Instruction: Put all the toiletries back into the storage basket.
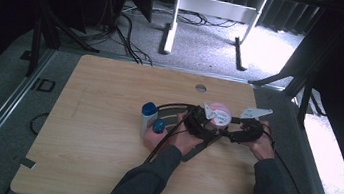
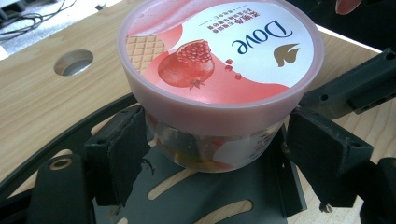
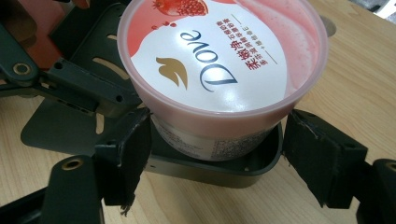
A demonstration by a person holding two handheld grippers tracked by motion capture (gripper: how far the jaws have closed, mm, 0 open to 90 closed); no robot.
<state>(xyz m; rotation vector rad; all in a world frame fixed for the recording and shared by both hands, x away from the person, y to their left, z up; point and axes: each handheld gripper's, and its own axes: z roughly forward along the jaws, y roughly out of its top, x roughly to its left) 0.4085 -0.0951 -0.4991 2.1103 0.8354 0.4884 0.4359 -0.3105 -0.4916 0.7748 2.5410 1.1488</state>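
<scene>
My right claw (image 3: 215,154) stands spread, with one black pad on each side of the round pink plastic tub with a white and pink pomegranate lid (image 3: 219,60). The left pad (image 3: 126,154) is just beside the tub wall, perhaps touching it, and the other pad is clearly apart from it, so I judge this claw is not pinching yet. My left claw (image 2: 215,154) comes to the same tub (image 2: 219,56) from the opposite side. Its jaws are also spread around the lower part of the tub; one pad (image 2: 119,149) is very near the wall, the other has a small gap. I cannot say that it presses.

The tub stands upright in a dark grey metal tray with slots (image 3: 60,126), which lies flat on the light wooden worktop (image 1: 100,168). In the high view both claws meet around the tub (image 1: 220,114) a little right of the middle of the worktop, and my hands hold them from below.

To the left of my left hand, well apart from the tub, stands a white bottle with a blue cap (image 1: 148,116), and a small round blue cap-like thing (image 1: 158,125) is just beside it. Nobody touches them.

My judgement: the approach is done, both claws are in place, and the lid is still on. What is left is to close the jaws, hold the tub body steady with one claw, and then lift the tub or work on its lid with the other.
</scene>
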